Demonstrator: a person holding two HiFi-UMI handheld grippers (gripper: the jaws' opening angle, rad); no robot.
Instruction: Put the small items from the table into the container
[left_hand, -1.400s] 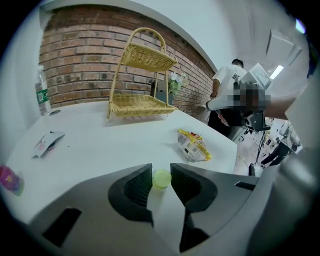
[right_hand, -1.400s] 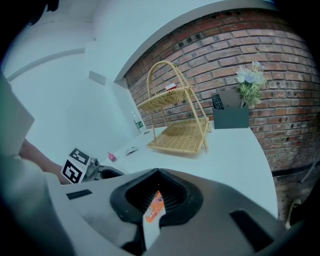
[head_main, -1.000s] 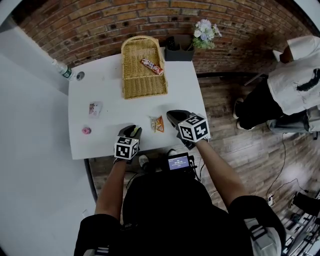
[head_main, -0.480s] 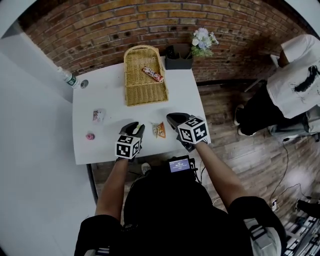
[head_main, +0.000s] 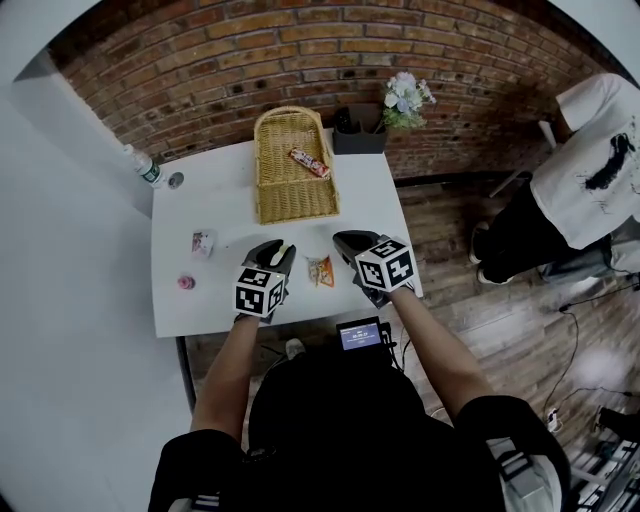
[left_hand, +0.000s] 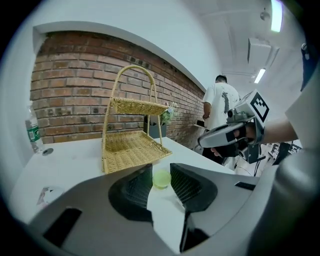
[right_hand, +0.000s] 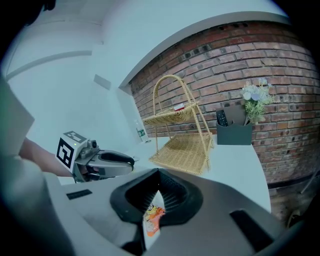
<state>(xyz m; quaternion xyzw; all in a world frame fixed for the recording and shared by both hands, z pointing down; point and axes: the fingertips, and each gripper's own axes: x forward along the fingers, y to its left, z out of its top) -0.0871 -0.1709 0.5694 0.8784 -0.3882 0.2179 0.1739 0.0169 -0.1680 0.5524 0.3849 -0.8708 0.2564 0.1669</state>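
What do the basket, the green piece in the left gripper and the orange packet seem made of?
Basket: woven wicker or rattan, matte tan; the open weave shows.
Green piece: smooth, pale and slightly translucent, perhaps plastic or jelly; too small to settle.
Packet: likely thin plastic film, flat, with orange and white print.

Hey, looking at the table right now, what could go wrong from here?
The left gripper pinches the small round green item only at the tips of its jaws; it may slip and roll off before reaching the two-tier wicker basket.
The basket's arched handle and upper shelf crowd the lower tray, so the gripper might bump them.
The orange snack packet lies near the white table's front edge beside the shut right gripper; a nudge might push it off.
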